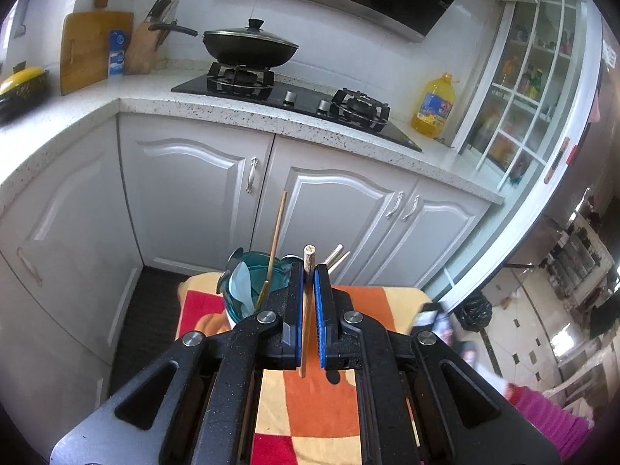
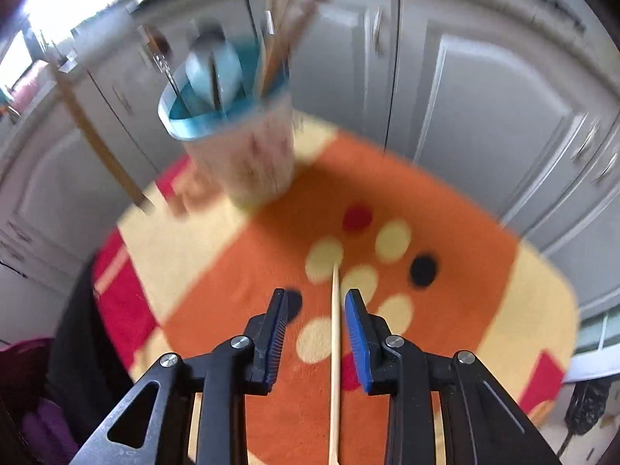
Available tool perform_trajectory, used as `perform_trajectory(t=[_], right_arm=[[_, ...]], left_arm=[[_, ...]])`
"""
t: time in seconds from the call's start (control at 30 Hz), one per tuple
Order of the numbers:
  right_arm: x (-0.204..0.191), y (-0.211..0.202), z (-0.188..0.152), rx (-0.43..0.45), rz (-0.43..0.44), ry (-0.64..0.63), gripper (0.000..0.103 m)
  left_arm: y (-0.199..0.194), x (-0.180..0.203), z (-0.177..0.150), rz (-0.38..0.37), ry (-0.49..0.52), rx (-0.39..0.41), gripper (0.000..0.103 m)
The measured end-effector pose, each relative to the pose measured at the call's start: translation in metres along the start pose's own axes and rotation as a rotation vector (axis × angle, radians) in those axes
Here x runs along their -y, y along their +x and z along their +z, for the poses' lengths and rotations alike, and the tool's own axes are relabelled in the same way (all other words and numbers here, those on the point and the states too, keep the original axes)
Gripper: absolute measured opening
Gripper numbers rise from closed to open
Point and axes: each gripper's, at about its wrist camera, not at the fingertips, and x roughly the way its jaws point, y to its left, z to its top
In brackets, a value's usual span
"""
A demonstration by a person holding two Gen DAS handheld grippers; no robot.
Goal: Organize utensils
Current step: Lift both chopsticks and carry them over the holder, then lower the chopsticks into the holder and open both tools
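- We take the utensil holder [image 2: 228,124] as our landmark: a pale cup with a teal rim, standing upright at the far side of a cloth-covered table [image 2: 484,271]; the right wrist view is blurred, so finer detail is lost.
- Inside the holder we see a pale blue spoon [image 2: 215,68] and several sticks [image 2: 288,11] leaning out of its rim; in the left wrist view one thin chopstick [image 1: 276,238] rises from the holder [image 1: 267,283] above the rest.
- Our left gripper [image 1: 309,271] sits just beside the holder, on its right in the left wrist view, with its jaws narrow and clamped on a wooden stick [image 1: 308,310] that runs upright between the blue pads [image 1: 319,310], its top end poking above them.
- Nearer to us than the holder, our right gripper [image 2: 316,302] hangs over the orange part of the cloth with its jaws wide apart.
- A pale chopstick [image 2: 335,348] runs lengthwise between those open fingers, close to the right pad [image 2: 358,345]; we cannot tell whether it touches that pad or simply lies on the cloth.
- Behind the holder stand white cabinet doors [image 1: 193,193], above them a speckled counter [image 1: 232,112] with a lidded wok [image 1: 250,46] on the hob and a yellow oil bottle [image 1: 434,106] off to its right.
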Motion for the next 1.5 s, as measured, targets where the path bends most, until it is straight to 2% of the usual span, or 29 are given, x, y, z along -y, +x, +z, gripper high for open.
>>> perform_trajectory(t=[0.07, 0.13, 0.17, 0.2, 0.27, 0.33, 0.53, 0.7, 0.93, 1.17, 1.37, 1.5], right_arm=[[0.001, 0.028, -0.003, -0.067, -0.036, -0.008, 0.027], [0.003, 0.051, -0.001, -0.110, -0.067, -0.011, 0.016], [0.004, 0.056, 0.000, -0.103, -0.073, -0.013, 0.015], [0.004, 0.056, 0.002, -0.083, -0.069, -0.010, 0.006], [0.006, 0.056, 0.004, -0.096, -0.052, -0.003, 0.006], [0.007, 0.045, 0.003, -0.088, 0.009, 0.007, 0.005], [0.012, -0.035, -0.005, 0.081, 0.130, 0.057, 0.005], [0.005, -0.093, 0.000, 0.217, 0.178, 0.049, 0.005], [-0.025, -0.155, 0.049, 0.435, 0.215, 0.021, 0.005], [-0.055, -0.153, 0.112, 0.581, 0.196, 0.015, 0.005], [-0.078, -0.130, 0.159, 0.641, 0.183, -0.029, 0.005], [-0.085, -0.107, 0.177, 0.660, 0.151, -0.071, 0.005]], left_arm=[[0.001, -0.001, 0.000, 0.005, -0.004, -0.005, 0.004], [0.001, -0.003, 0.000, 0.011, -0.009, -0.004, 0.004], [0.000, -0.004, 0.001, 0.015, -0.009, -0.003, 0.004], [-0.001, -0.005, 0.002, 0.018, -0.010, -0.001, 0.004], [-0.002, -0.008, 0.004, 0.024, -0.015, 0.002, 0.004], [-0.004, -0.011, 0.006, 0.027, -0.018, 0.006, 0.004], [-0.013, -0.014, 0.016, 0.033, -0.022, 0.034, 0.004], [-0.016, -0.013, 0.030, 0.060, -0.020, 0.067, 0.004], [-0.006, -0.017, 0.049, 0.127, -0.008, 0.107, 0.004], [0.022, -0.023, 0.050, 0.164, -0.001, 0.108, 0.004], [0.054, -0.035, 0.047, 0.163, -0.035, 0.064, 0.004], [0.071, -0.043, 0.042, 0.165, -0.050, 0.033, 0.004]])
